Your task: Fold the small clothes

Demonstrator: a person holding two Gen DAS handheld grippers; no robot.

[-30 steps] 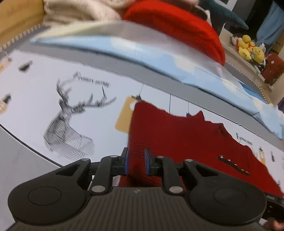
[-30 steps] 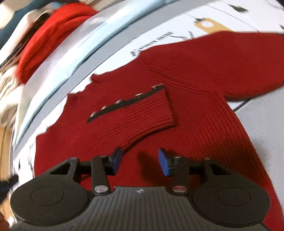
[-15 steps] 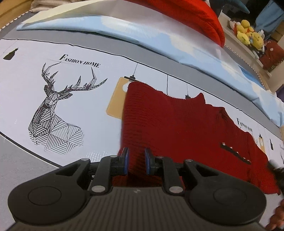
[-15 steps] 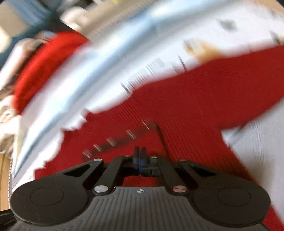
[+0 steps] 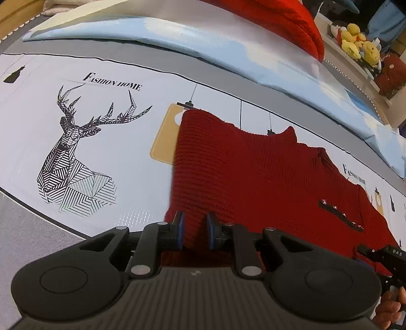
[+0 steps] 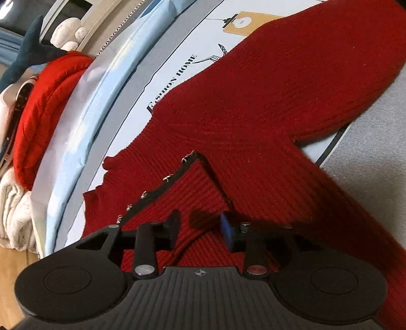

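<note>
While the left tool (image 5: 194,229) stays clamped on the red sweater's (image 5: 253,182) hem on the printed bedsheet (image 5: 114,152), the right tool (image 6: 200,229), jaws opening over the folded cuff (image 6: 182,193) without gripping, should release cleanly and keep edges aligned.

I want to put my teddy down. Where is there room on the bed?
Left of the red sweater, the printed sheet around the deer print lies bare. The far edge is crowded: a blue pillow, a red cushion.
</note>
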